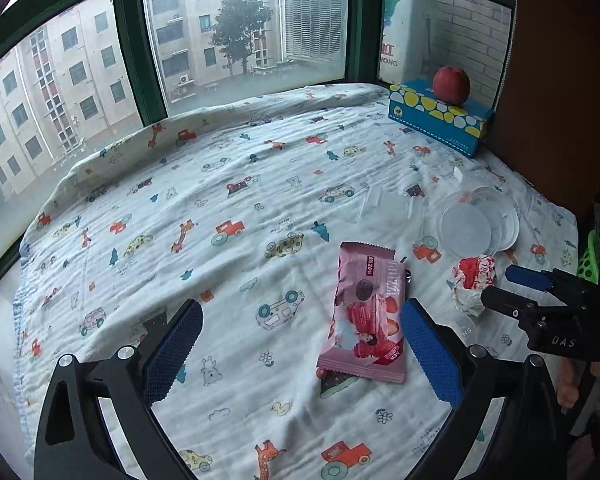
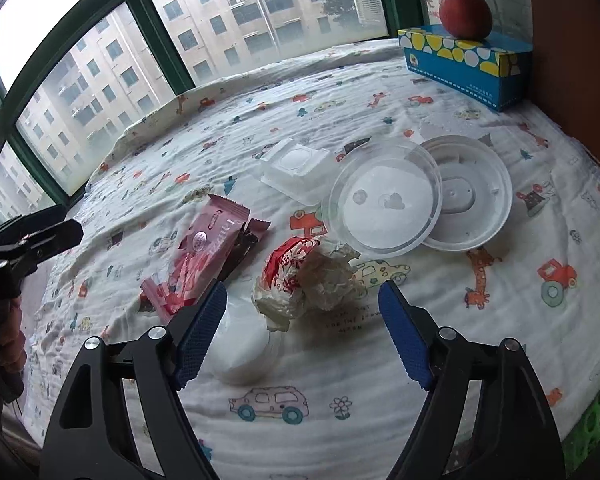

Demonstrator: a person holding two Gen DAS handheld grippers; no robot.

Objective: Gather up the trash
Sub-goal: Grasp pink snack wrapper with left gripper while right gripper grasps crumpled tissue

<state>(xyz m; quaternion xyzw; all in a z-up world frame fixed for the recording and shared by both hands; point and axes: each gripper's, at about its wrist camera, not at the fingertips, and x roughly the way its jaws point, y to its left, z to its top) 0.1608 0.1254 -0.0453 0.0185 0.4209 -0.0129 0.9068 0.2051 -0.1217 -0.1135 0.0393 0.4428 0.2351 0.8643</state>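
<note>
**Clearance over printed cloth**

Left and middle of the cloth (image 1: 148,216) lie bare up to the window frame (image 1: 136,52); free passage there. Clutter sits toward the right. Pink wrapper (image 1: 366,316) lies flat, just beside the crumpled paper ball (image 2: 312,276), a narrow strip of cloth between them. Behind the ball, the clear round lid (image 2: 382,204) overlaps the white round lid (image 2: 476,188); a clear square tray (image 2: 296,168) touches their left side. A small white cup (image 2: 240,352) lies near the ball's front. Far right corner blocked by the tissue box (image 1: 436,116) with an apple (image 1: 451,85) on top. Green basket (image 2: 598,420) borders the right edge.
</note>
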